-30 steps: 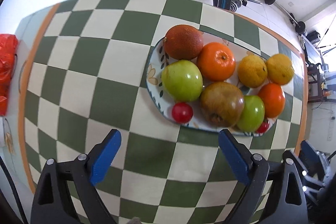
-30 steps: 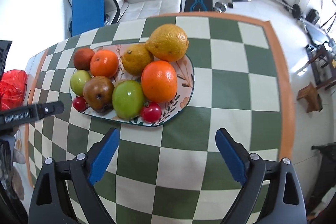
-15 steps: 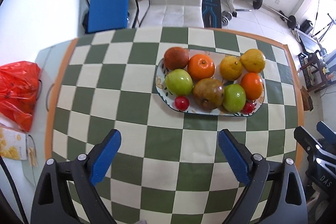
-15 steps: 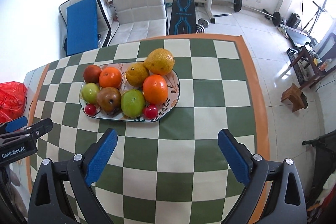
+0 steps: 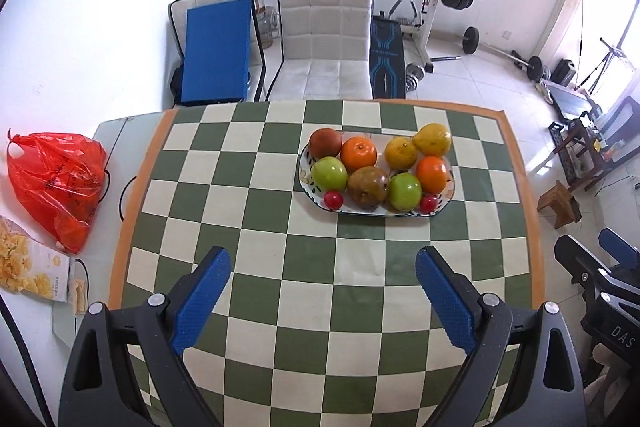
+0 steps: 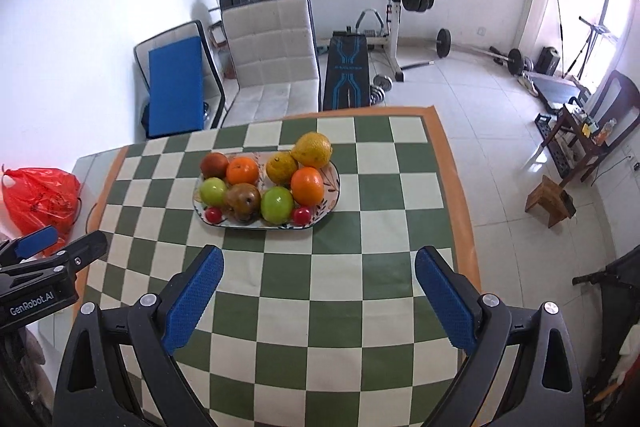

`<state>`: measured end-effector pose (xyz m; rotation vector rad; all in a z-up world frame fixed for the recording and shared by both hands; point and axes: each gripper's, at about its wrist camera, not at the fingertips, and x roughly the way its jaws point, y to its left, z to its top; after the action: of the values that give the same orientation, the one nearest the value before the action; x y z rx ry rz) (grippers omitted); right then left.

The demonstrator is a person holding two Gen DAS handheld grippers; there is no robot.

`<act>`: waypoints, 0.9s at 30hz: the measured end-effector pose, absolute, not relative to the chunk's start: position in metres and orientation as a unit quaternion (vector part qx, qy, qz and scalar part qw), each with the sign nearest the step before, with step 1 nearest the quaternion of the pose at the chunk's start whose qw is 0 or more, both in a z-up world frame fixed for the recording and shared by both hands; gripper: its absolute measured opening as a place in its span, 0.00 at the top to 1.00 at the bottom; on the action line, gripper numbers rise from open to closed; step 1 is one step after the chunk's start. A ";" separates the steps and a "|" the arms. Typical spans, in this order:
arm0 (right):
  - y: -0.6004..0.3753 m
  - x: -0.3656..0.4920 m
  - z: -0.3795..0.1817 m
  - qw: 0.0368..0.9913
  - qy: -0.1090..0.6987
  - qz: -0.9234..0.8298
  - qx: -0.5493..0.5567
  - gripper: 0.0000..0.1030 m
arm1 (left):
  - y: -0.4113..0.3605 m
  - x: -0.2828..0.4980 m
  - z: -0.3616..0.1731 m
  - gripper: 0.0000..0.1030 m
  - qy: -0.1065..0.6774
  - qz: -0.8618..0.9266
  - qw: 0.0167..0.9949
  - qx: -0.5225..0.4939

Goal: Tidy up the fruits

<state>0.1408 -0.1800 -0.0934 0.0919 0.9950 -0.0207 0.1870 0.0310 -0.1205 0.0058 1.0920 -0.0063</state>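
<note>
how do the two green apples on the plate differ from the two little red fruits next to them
Colour: the green apples are yellow-green, the red fruits glossy red. Size: each apple is far bigger than either red fruit. Place: the apples sit in the row with the brown fruit, while the red fruits lie at the plate's near rim in front of them. Shared: all four are round and rest on the plate, untouched by either gripper.

A table [image 5: 100,227] carries a green-and-cream checked cloth [image 5: 280,227]; left of the cloth lie a red bag [image 5: 56,183] and what looks like a snack packet [image 5: 24,267]; a fruit plate [image 5: 448,187] sits on it.
</note>
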 end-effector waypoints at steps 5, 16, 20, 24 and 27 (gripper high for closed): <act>-0.169 0.108 -0.053 0.890 0.454 0.004 0.044 0.04 | 0.032 0.162 -0.090 0.08 0.497 -0.012 0.868 0.005; -0.152 0.051 0.014 0.908 0.416 0.020 0.038 0.04 | 0.033 0.113 -0.039 0.08 0.469 -0.026 0.883 0.003; -0.149 0.034 0.028 0.913 0.407 0.022 0.038 0.04 | 0.032 0.097 -0.028 0.08 0.458 -0.028 0.888 0.006; -0.149 0.020 0.038 0.914 0.404 0.022 0.038 0.04 | 0.032 0.088 -0.022 0.08 0.456 -0.032 0.889 -0.001; -0.149 0.013 0.042 0.913 0.406 0.024 0.038 0.04 | 0.033 0.083 -0.020 0.08 0.455 -0.035 0.890 -0.006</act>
<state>0.0126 -0.1490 0.0421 0.0784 0.8355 0.0491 0.0834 0.0329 -0.0205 -0.0116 0.9447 -0.0722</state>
